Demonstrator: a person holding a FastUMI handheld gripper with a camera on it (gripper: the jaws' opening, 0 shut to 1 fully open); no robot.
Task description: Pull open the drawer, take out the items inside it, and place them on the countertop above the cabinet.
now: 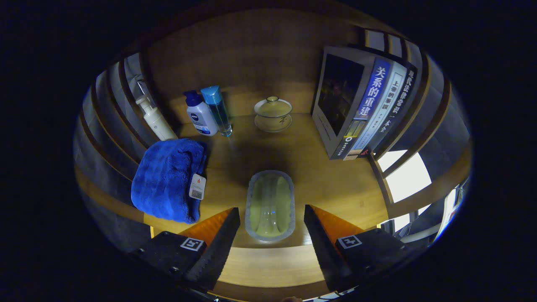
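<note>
The gripper point(272, 228) has its fingers spread wide apart with nothing held, one finger point(218, 243) on the left and the other on the right, both hovering over the near part of the wooden desk point(335, 184). Between the fingers and reaching a little beyond their tips lies a clear oval dish point(270, 205), long axis running near to far, resting flat on the desk; neither finger touches it, as far as the curved view lets one judge. To the left of the left finger, near the desk's left edge, sits a folded blue towel point(168, 179) with a small white tag point(197, 186) hanging on its right side. Farther back on the left stand three containers close together: a cream pump bottle point(156, 119) leaning toward the slatted side, a white bottle with a dark blue cap point(200, 114) just right of it, and a clear blue bottle point(218, 110) touching or nearly touching that one. At the far middle, against the wooden back panel, stands a lidded tea bowl on a saucer point(272, 114), well apart from the dish. On the far right a row of upright books point(365, 107) leans slightly, spines facing the fingers. Whether the drawer is open cannot be told from here.
</note>
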